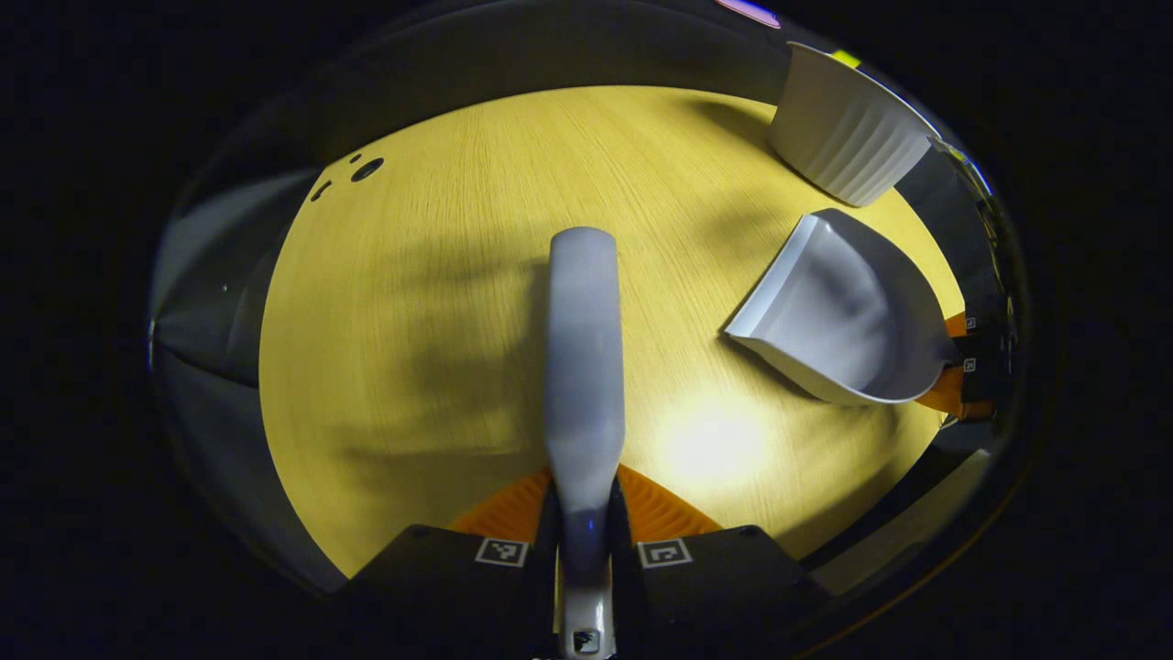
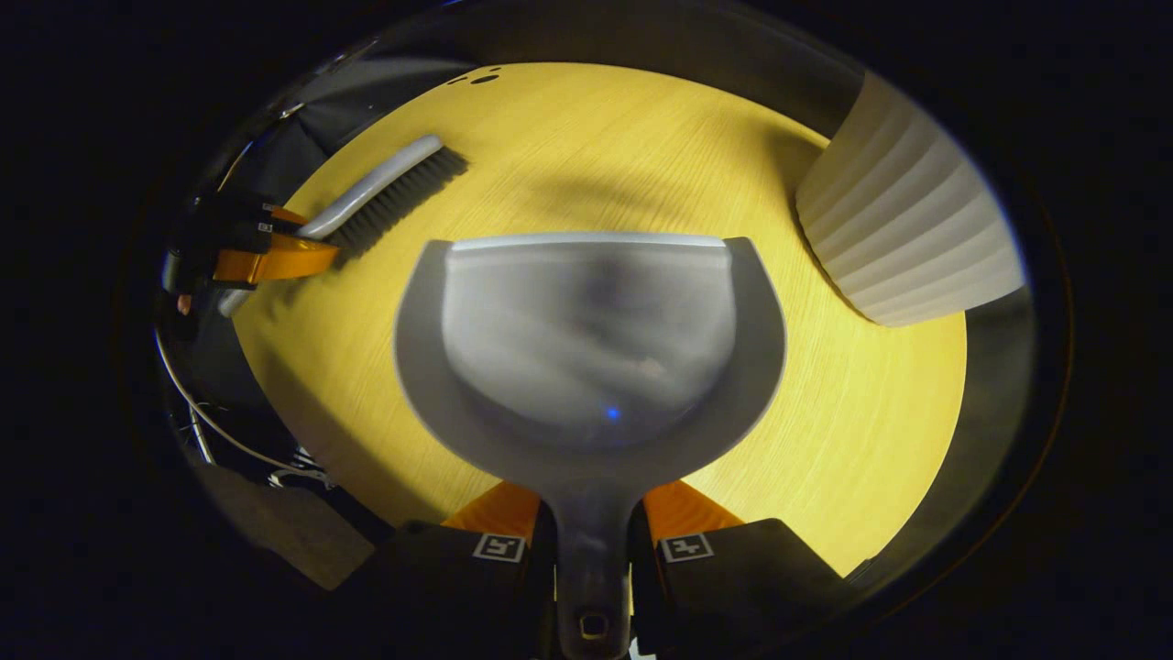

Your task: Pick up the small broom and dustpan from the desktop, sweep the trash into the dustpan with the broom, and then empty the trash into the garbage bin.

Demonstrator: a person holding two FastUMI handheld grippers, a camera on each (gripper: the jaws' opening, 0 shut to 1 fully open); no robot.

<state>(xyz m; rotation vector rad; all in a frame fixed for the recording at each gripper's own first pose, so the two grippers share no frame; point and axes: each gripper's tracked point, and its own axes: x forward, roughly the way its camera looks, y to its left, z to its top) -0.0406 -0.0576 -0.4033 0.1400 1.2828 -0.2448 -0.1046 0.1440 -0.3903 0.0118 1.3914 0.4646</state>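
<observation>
Gripping the broom point(image 1: 584, 367) by its handle, the left gripper point(image 1: 584, 541) has both fingers pressed against it in the left gripper view; the broom's back runs straight ahead over the table point(image 1: 412, 348). To the right, the dustpan point(image 1: 838, 312) sits above the table with its mouth toward the left, the right gripper point(image 1: 973, 362) at its handle end. The ribbed bin point(image 1: 848, 124) stands just beyond the dustpan.

Right gripper view: the right gripper point(image 2: 593, 550) is clamped on the dustpan point(image 2: 591, 339) handle, pan facing up and forward. Contents unclear, blurred. The bin point(image 2: 907, 238) is to the right, near the pan. Far left, the left gripper point(image 2: 266, 257) holds the broom point(image 2: 389, 188), bristles toward the table point(image 2: 871, 440).
</observation>
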